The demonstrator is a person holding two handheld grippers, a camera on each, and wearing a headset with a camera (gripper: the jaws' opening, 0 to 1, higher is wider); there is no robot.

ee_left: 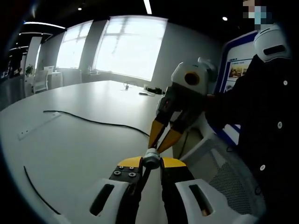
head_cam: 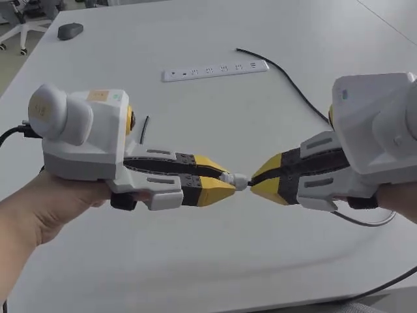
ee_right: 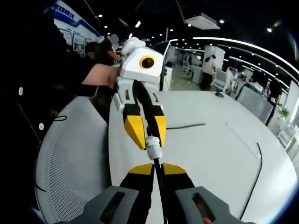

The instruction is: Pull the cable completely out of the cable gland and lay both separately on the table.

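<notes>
Holding the left gripper (head_cam: pixel 228 183) up off the worktop (head_cam: pixel 215 261) in the left hand (head_cam: pixel 45 208); jaws nearly closed, pinching the white cable gland (head_cam: pixel 236 180) by its body at the yellow tips, seemingly to anchor it against a pull; in the right gripper view, shows the black cable (ee_right: pixel 159 179) running back between those left jaws and out of the gland's near end, so not yet pulled free. Just right of the gland, meeting it tip to tip with the right gripper (head_cam: pixel 255 183); jaws closed down on the cable right beside the gland, a close-in hold that should keep the thin cable from bending or slipping. Lined up nose to nose on one axis, most likely so that drawing the right one away slides the cable straight through the bore rather than jamming it sideways. Kept in the air above bare worktop, nearer than the power strip (head_cam: pixel 215 70) and the black lead (head_cam: pixel 287 78) farther back; leaves room below for laying gland and cable down apart afterwards.
</notes>
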